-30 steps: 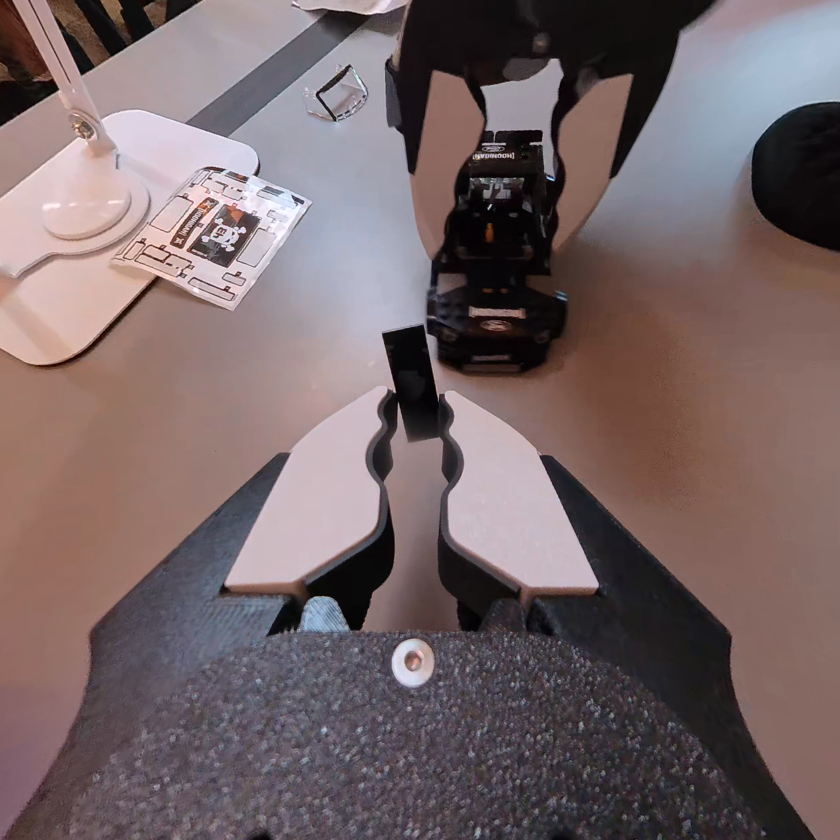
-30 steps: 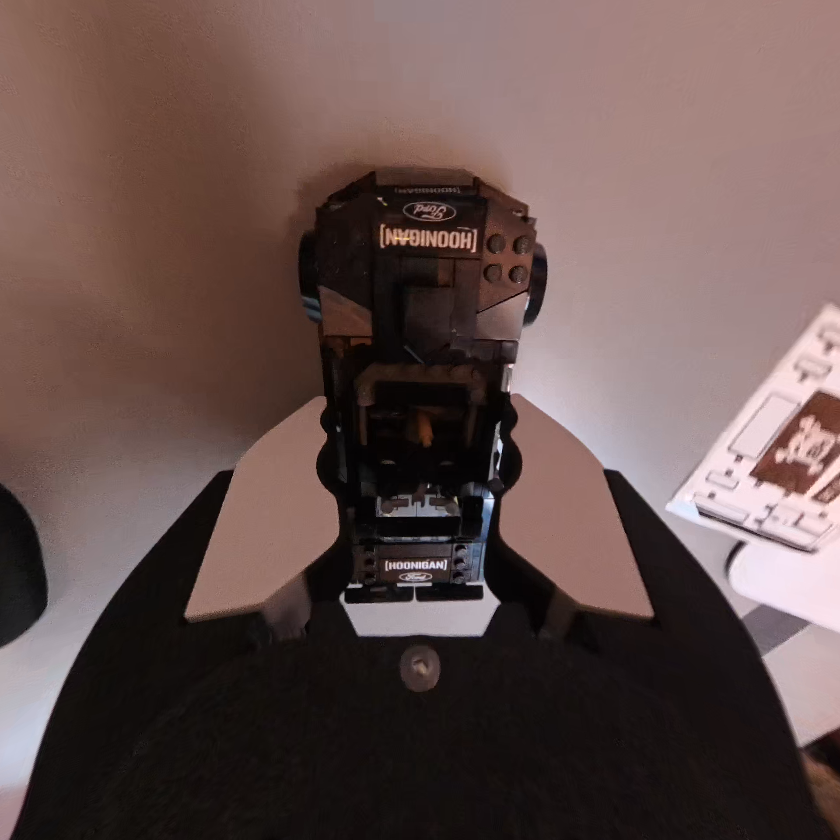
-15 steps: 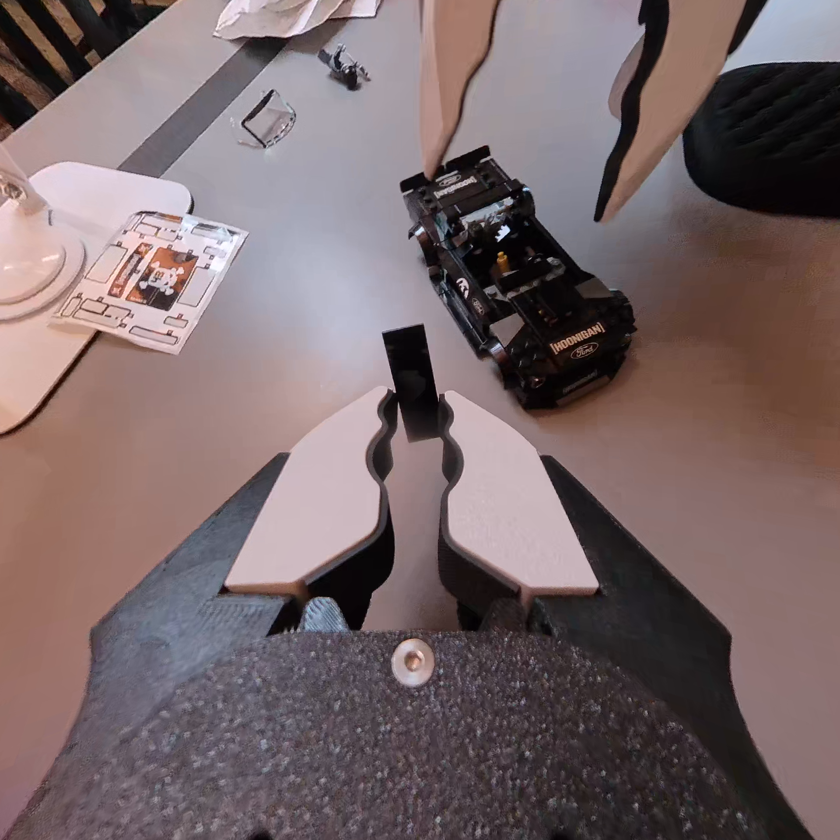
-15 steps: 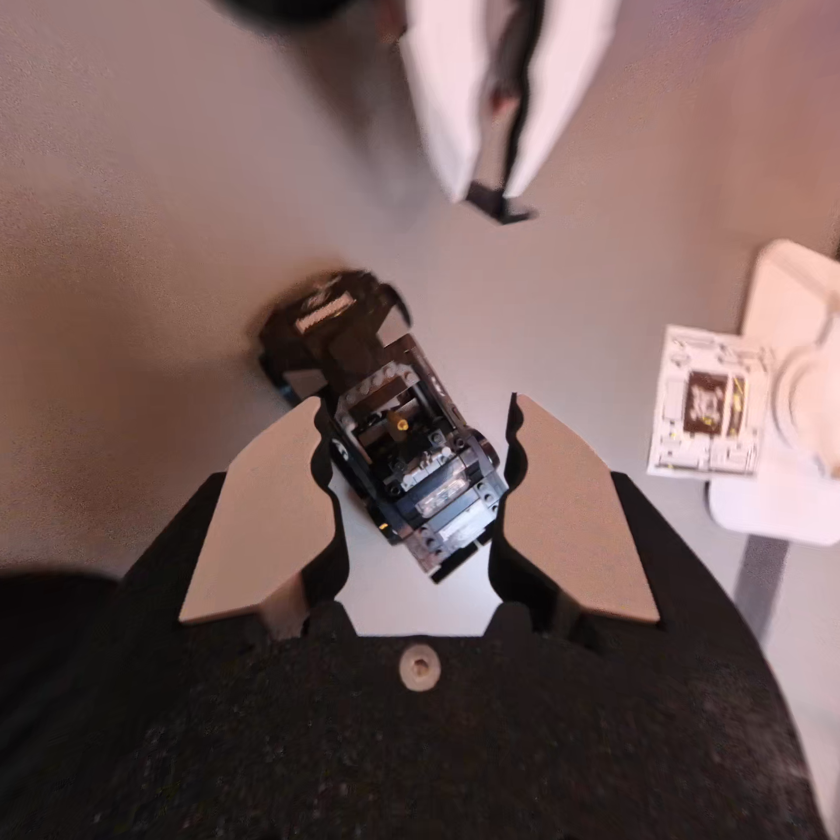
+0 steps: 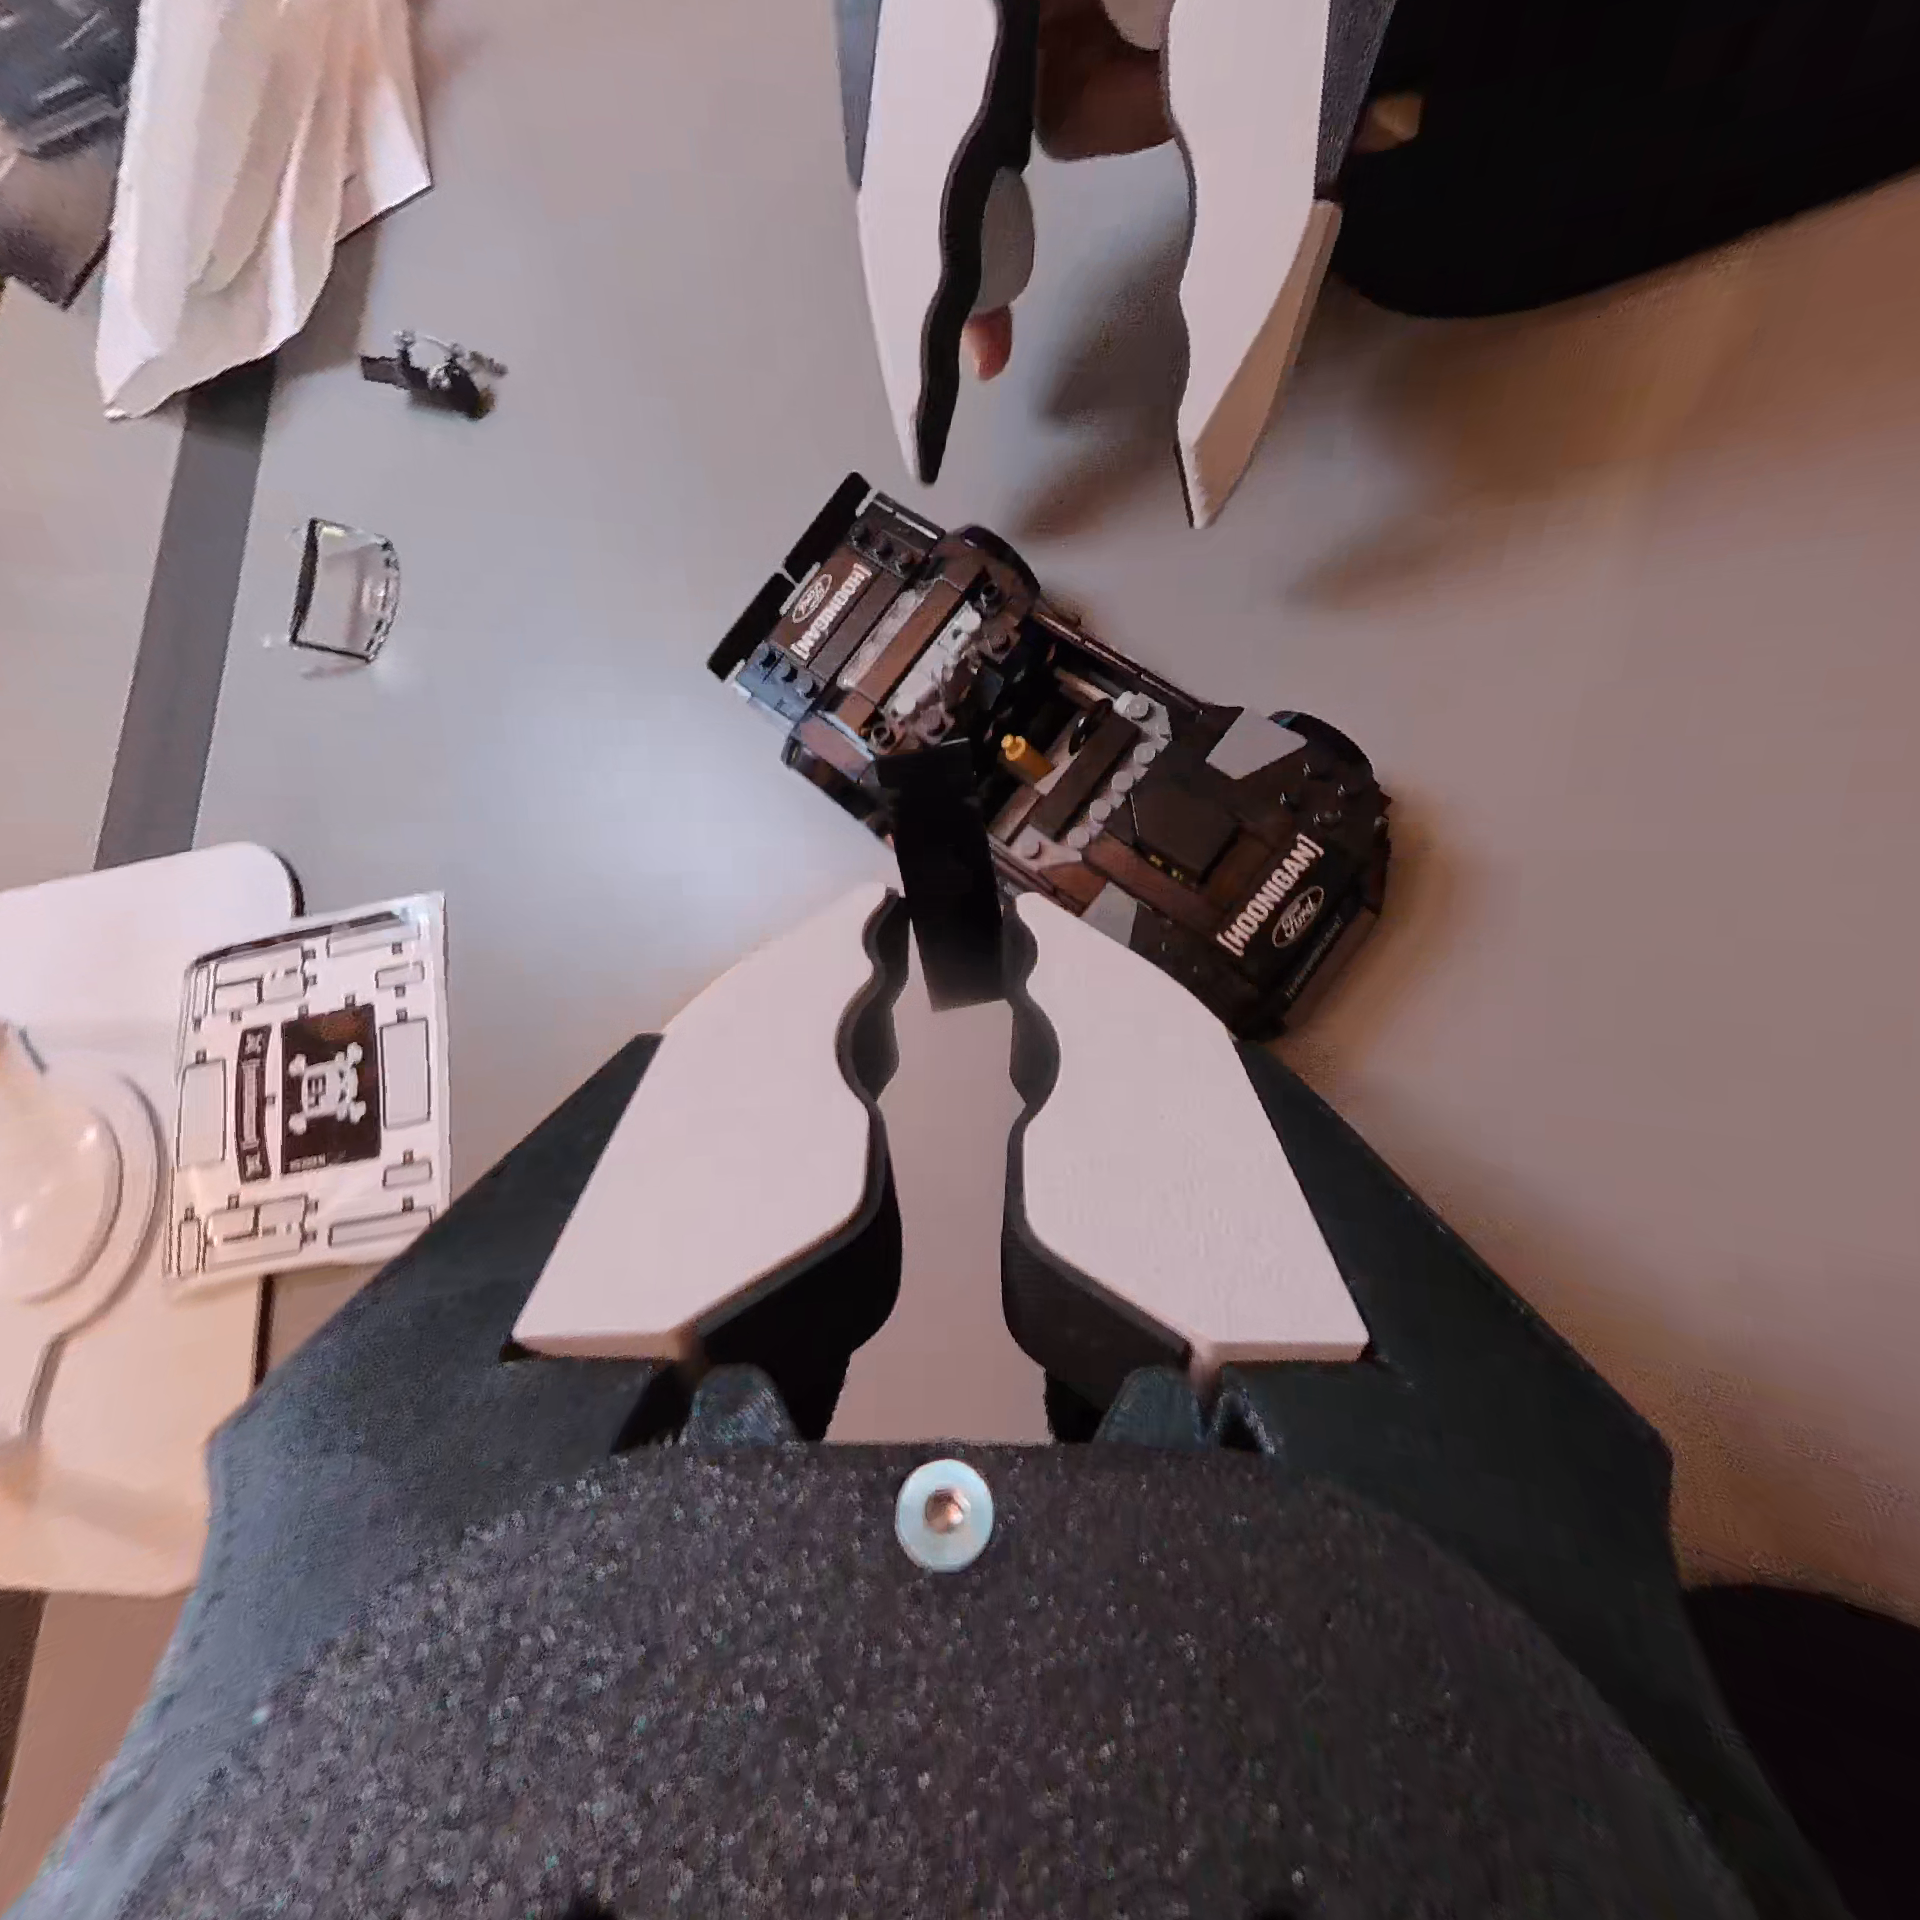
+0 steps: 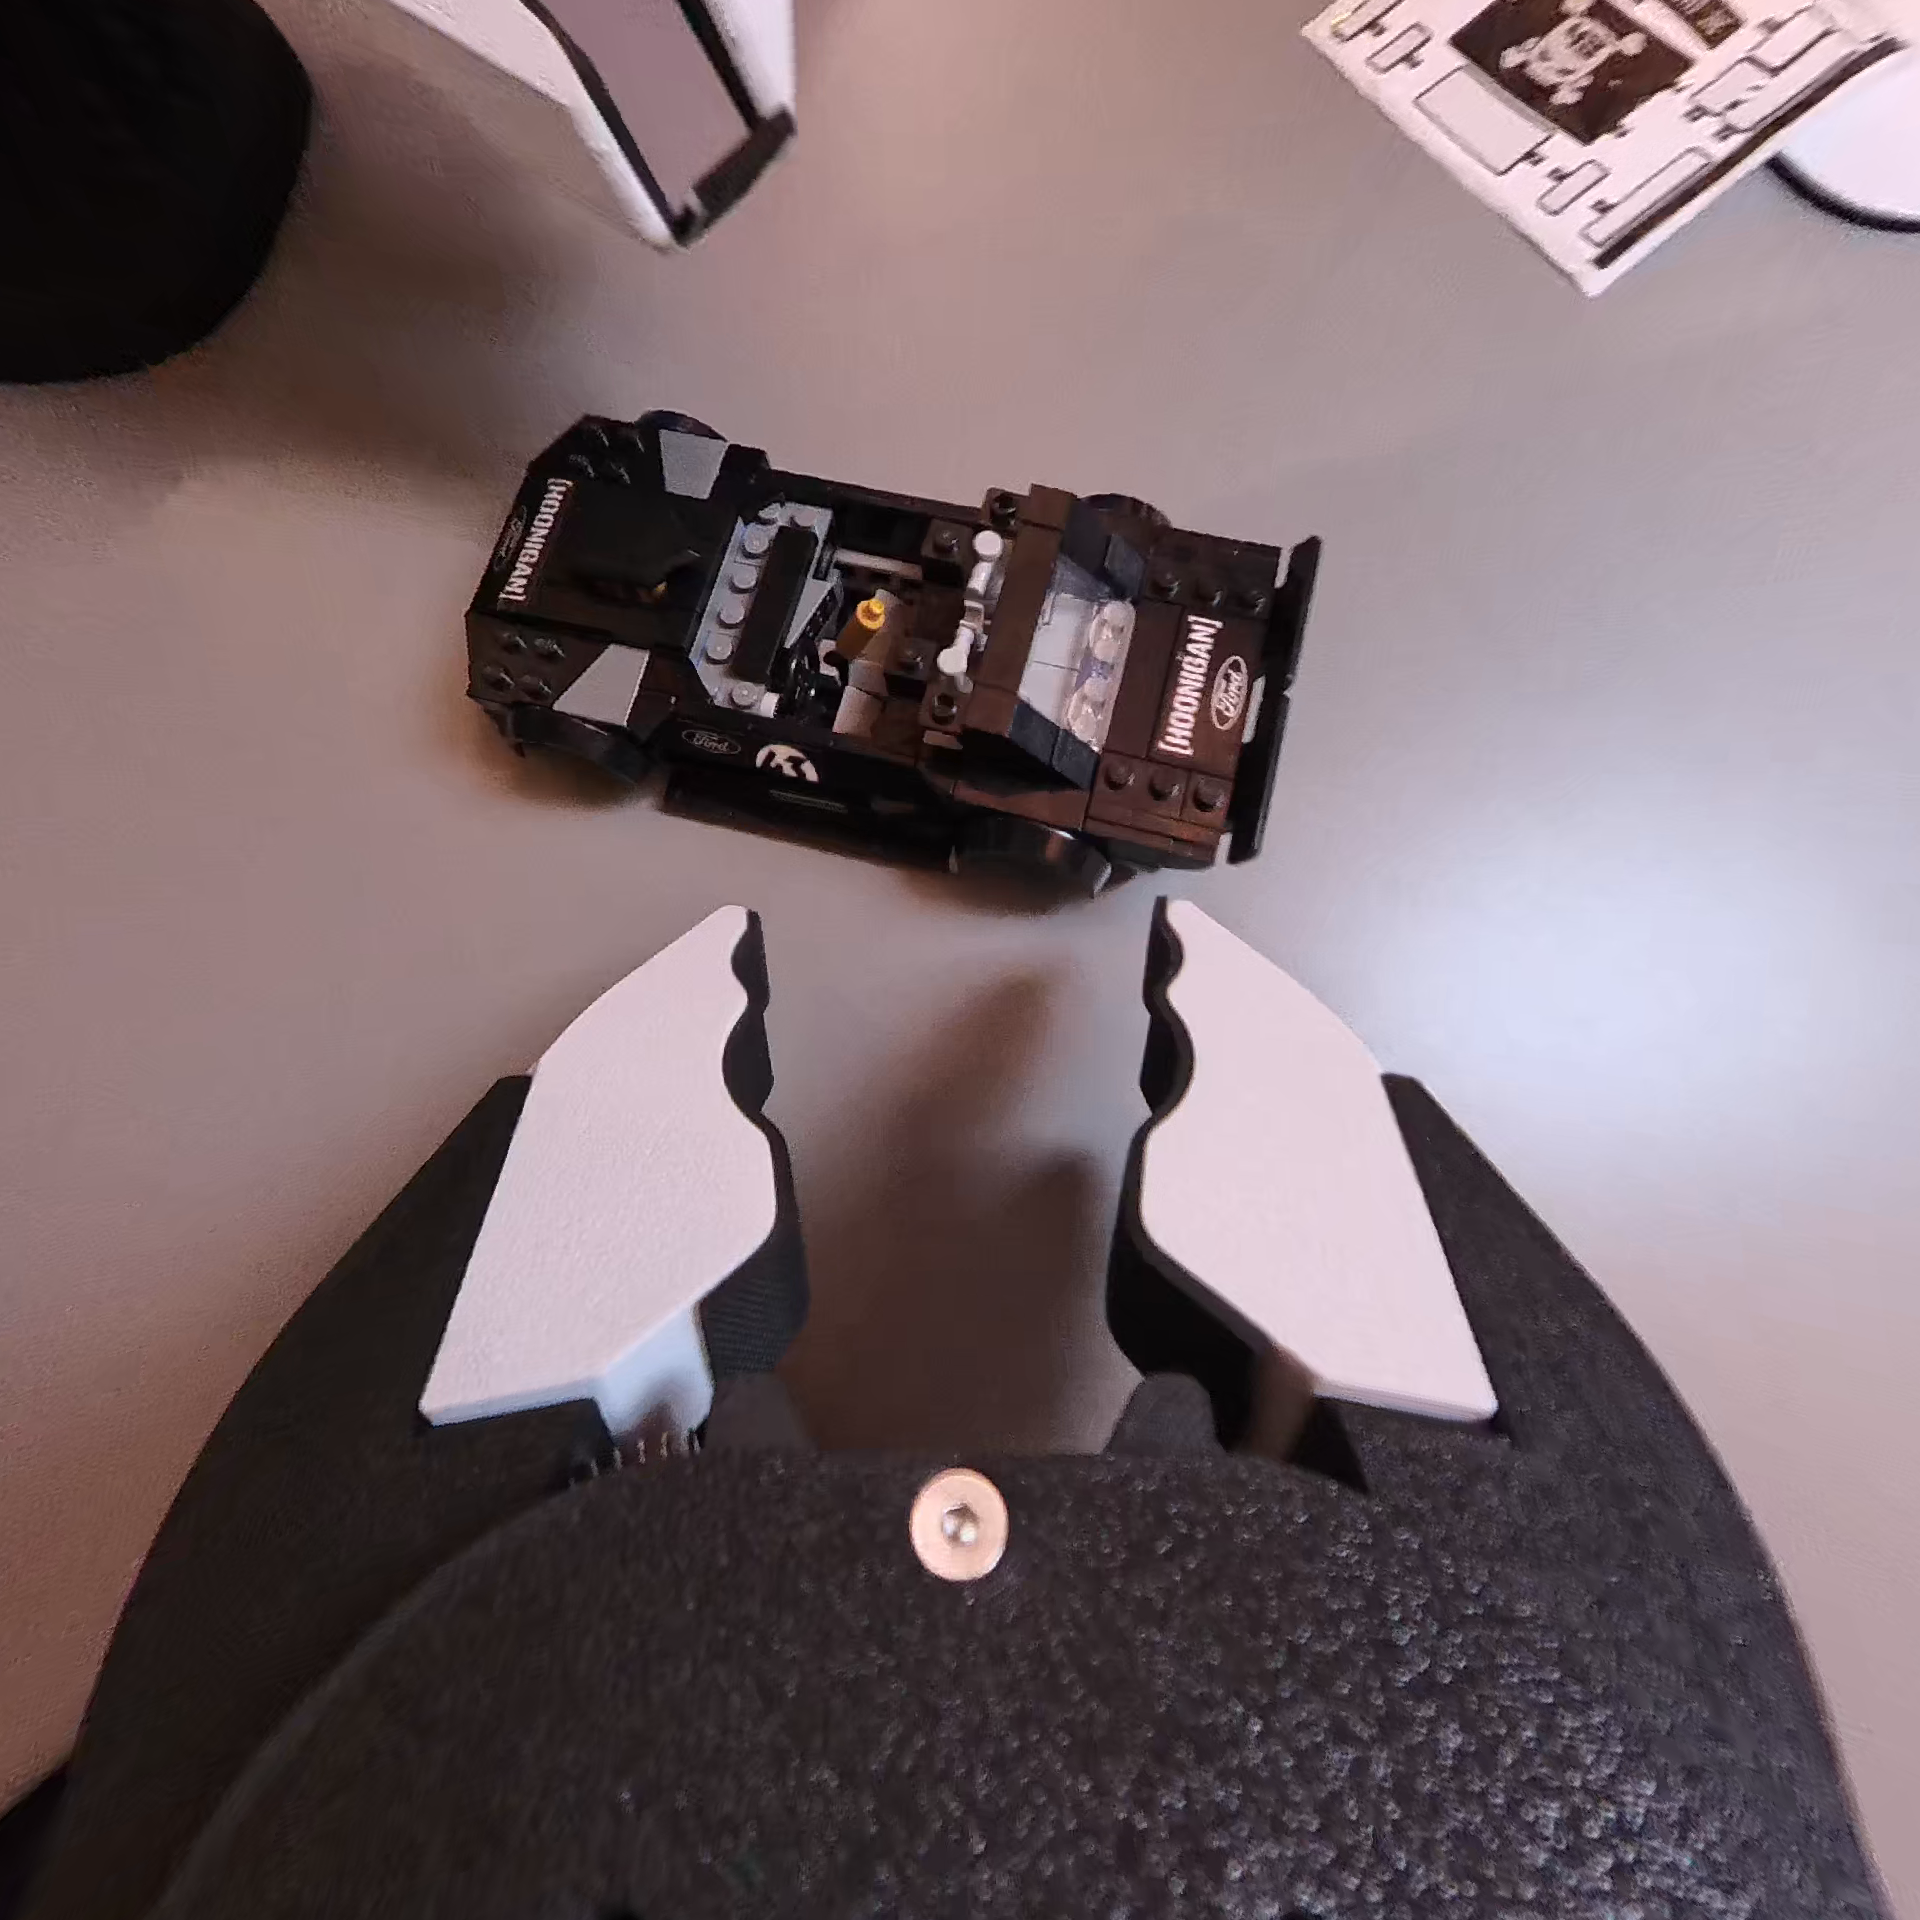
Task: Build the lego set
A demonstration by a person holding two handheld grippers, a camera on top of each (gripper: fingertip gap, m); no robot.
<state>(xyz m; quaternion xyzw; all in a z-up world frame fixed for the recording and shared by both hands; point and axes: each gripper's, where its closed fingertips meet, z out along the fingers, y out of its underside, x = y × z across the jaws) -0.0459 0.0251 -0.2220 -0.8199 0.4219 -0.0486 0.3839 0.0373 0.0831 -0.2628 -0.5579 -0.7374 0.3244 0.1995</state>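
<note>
A partly built black brick car [image 6: 883, 665] with an open cabin rests on the grey worktop [image 6: 1507, 727]. The left gripper [image 5: 951, 940] pinches a flat black rectangular plate [image 5: 945, 883] between its white fingers, above the car's side. The right gripper [image 6: 951, 940] hovers just beside the car, fingers spread and empty. A white sticker sheet [image 5: 312, 1091] lies well apart

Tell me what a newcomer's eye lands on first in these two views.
The half-built black lego car sits roofless mid-table, its cockpit open. The left gripper hangs over it, jaws shut on a flat black plate, while the right gripper hovers nearby, jaws open and empty. A sticker sheet lies off to the side.
</note>
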